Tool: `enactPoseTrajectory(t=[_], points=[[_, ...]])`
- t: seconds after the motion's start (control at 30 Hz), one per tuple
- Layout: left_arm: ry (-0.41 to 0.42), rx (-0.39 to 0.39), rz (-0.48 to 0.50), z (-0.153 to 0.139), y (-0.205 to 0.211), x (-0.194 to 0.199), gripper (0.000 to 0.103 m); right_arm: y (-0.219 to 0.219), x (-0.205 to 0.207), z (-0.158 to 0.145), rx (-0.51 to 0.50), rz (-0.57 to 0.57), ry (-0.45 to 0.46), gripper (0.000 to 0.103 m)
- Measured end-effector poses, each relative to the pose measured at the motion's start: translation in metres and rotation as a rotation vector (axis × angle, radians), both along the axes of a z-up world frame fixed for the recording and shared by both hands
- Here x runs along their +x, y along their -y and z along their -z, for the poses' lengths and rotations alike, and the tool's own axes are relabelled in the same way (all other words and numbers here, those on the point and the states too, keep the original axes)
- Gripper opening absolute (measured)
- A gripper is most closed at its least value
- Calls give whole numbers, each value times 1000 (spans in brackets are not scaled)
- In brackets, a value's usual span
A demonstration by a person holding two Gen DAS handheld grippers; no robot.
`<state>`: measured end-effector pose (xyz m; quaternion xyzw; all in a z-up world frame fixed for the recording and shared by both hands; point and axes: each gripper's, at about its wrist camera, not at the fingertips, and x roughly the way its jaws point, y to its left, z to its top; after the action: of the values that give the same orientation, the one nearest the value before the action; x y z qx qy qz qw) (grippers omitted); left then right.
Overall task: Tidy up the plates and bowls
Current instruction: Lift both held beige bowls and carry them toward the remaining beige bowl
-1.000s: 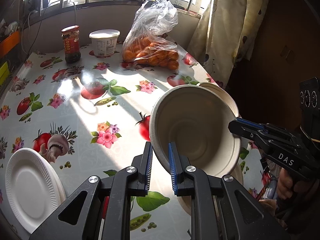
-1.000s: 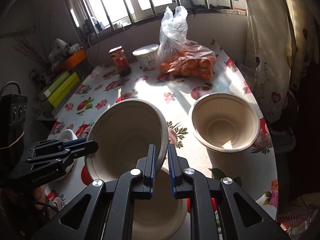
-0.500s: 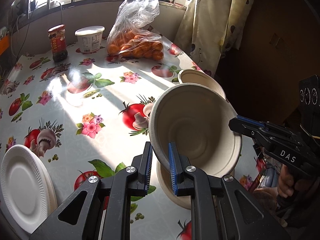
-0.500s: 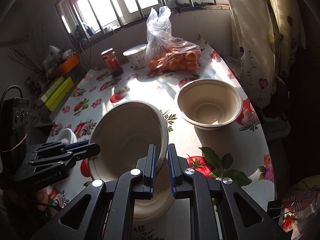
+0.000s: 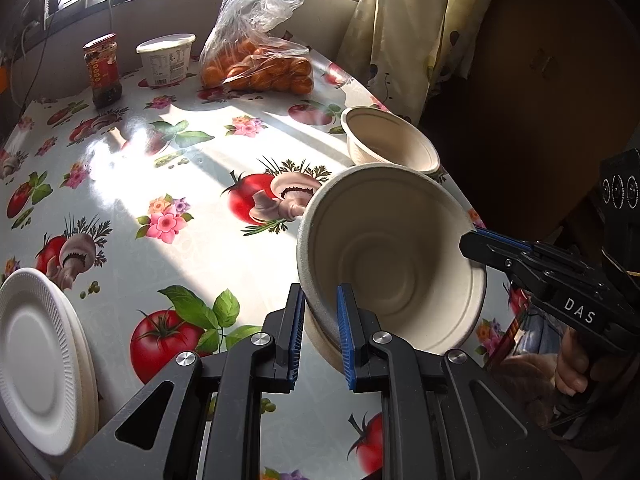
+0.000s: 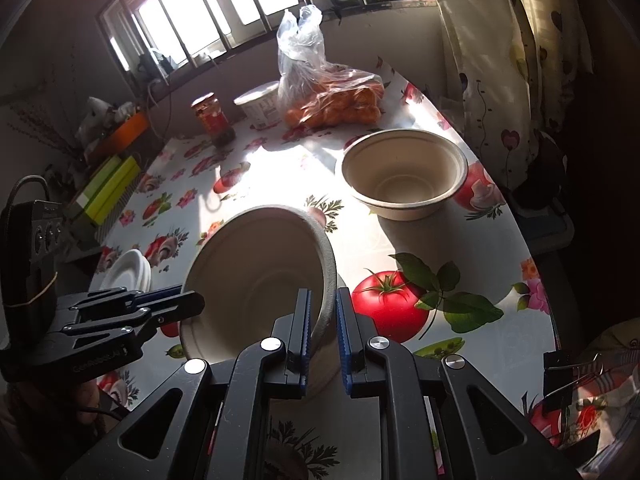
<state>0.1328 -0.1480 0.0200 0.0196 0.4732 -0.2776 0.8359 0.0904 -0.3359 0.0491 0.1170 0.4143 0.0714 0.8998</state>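
Both grippers pinch opposite rims of one beige paper bowl [image 5: 392,252], tilted, with what looks like another bowl nested under it; it also shows in the right wrist view [image 6: 256,276]. My left gripper [image 5: 319,316] is shut on its near rim. My right gripper [image 6: 322,312] is shut on the other rim and shows at the right of the left wrist view [image 5: 476,240]. A second beige bowl [image 5: 388,144] sits on the table by the right edge, also in the right wrist view [image 6: 404,176]. A stack of white plates [image 5: 40,364] lies at the left edge.
At the back stand a bag of oranges [image 5: 260,68], a white tub [image 5: 166,58] and a red-lidded jar [image 5: 102,68]. The flowered tablecloth [image 5: 168,184] covers the table. A curtain [image 5: 404,28] hangs past the table's right edge.
Both grippers have drawn back toward the table's near right side with the bowl held between them. The second bowl now lies farther away.
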Motion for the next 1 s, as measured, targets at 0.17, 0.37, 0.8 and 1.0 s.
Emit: enactPoseTrajectory(t=[0.17, 0.37, 0.8, 1.0], points=[[0, 2, 4, 0, -1, -4, 17, -1, -4, 3, 0, 9, -6, 13], [-16, 11, 5, 4, 0, -3, 17, -3, -6, 8, -17, 13, -16, 13], [-30, 25, 3, 10, 3, -1, 17, -4, -5, 15, -27, 26, -34, 13], [-34, 26, 0, 11, 2, 0, 17, -6, -5, 17, -31, 26, -37, 13]])
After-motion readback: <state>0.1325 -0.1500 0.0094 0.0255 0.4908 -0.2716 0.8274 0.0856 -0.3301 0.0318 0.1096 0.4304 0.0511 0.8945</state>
